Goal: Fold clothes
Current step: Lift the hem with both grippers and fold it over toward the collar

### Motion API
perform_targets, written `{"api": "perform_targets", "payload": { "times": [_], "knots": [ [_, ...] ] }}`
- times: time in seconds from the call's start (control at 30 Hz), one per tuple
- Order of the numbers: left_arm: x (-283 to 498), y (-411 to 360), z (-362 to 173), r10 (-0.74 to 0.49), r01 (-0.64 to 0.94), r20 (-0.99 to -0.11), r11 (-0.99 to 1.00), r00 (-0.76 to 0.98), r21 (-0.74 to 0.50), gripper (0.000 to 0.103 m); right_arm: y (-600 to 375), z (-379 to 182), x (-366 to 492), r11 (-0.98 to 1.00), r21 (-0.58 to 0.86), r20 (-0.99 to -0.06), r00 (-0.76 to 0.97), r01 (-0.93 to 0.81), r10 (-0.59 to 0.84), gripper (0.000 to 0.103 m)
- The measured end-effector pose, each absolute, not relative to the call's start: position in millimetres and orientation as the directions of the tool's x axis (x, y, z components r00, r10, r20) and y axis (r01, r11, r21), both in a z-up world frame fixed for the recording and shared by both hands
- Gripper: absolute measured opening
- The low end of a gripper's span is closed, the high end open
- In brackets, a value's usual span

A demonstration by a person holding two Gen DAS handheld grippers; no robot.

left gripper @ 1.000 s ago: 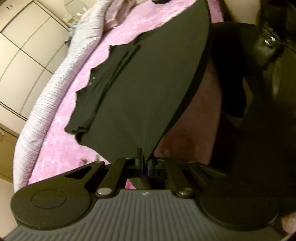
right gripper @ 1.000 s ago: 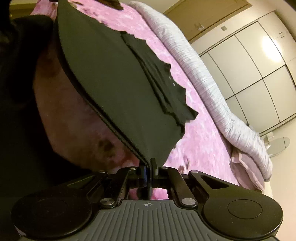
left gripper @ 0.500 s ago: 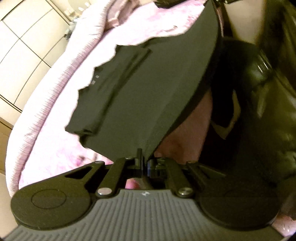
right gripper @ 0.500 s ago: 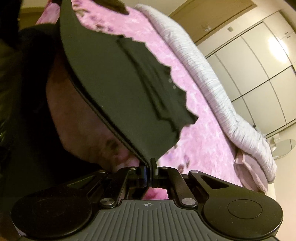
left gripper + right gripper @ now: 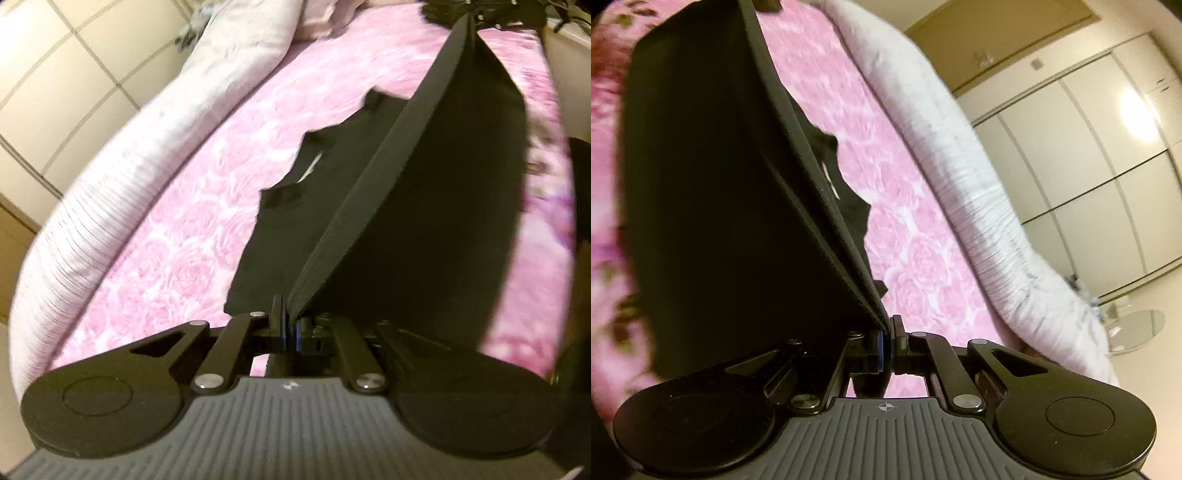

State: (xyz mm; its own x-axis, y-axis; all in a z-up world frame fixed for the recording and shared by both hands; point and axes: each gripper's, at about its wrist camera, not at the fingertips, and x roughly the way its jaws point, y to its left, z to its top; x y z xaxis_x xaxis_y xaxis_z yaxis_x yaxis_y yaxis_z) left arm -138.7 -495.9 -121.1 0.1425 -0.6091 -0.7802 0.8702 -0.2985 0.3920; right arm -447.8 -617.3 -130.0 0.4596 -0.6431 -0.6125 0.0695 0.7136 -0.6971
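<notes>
The left gripper [image 5: 287, 317] has its jaws pressed together on the hem of a black garment [image 5: 424, 206], fingers pointing forward along the taut edge; the right gripper [image 5: 888, 332] is likewise clamped on the same hem at its other corner; both are tilted, holding the cloth lifted.

Both wrist cameras sit low and close behind their fingers and look along the pink bed [image 5: 177, 258]. They share the black cloth [image 5: 436, 206], stretched between them, and the white quilt [image 5: 960, 166].
</notes>
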Motion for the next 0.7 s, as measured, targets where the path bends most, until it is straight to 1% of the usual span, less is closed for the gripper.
{"api": "perform_targets", "payload": {
  "times": [0.1,0.27,0.47,0.7],
  "knots": [
    [-110,-543,-145,-0.567,0.89,-0.812,-0.288,0.139,0.354,0.004,-671,-149,-415,0.765,-0.638,-0.667,0.434,0.088,-0.606,0.001],
    [-72,-591,-180,-0.521,0.919,-0.846,-0.268,0.115,0.289,0.004,-742,-185,-376,0.827,-0.552,-0.743,0.384,0.109,-0.547,0.001],
    [-43,-625,-201,-0.512,0.939,-0.853,-0.237,0.096,0.248,0.005,-796,-202,-355,0.866,-0.465,-0.776,0.385,0.186,-0.499,0.001],
    [-26,-645,-237,-0.476,0.955,-0.877,-0.221,0.072,0.198,0.006,-824,-227,-339,0.894,-0.388,-0.811,0.376,0.226,-0.447,0.001]
  ]
}}
